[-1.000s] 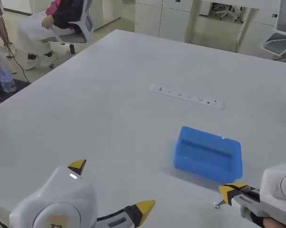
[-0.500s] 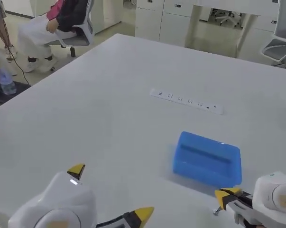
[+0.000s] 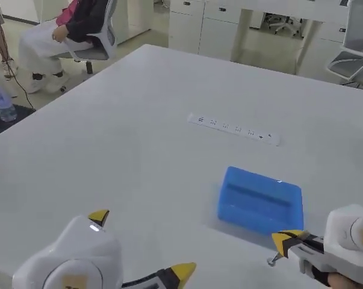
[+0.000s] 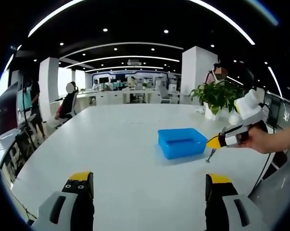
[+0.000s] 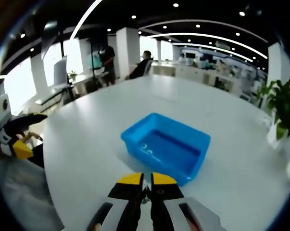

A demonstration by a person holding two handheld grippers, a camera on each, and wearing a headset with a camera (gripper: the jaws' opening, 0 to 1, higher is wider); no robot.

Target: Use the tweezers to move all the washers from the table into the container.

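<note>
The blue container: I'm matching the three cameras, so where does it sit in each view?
Head view: the blue container lies low, right of centre.
Left gripper view: just right of centre, beyond the open jaws.
Right gripper view: at the centre, just past the shut jaws.
Shared landmark: the right gripper, holding the tweezers, beside the container.

We work under bright, even light from ceiling spotlights (image 4: pixel 166 31) and curved strip lights (image 5: pixel 207 34). The white table (image 3: pixel 139 138) shows soft glare, and the blue container (image 3: pixel 260 200) throws a faint shadow. Both gripper views bow at the edges. The right one seems slightly blurred.
</note>
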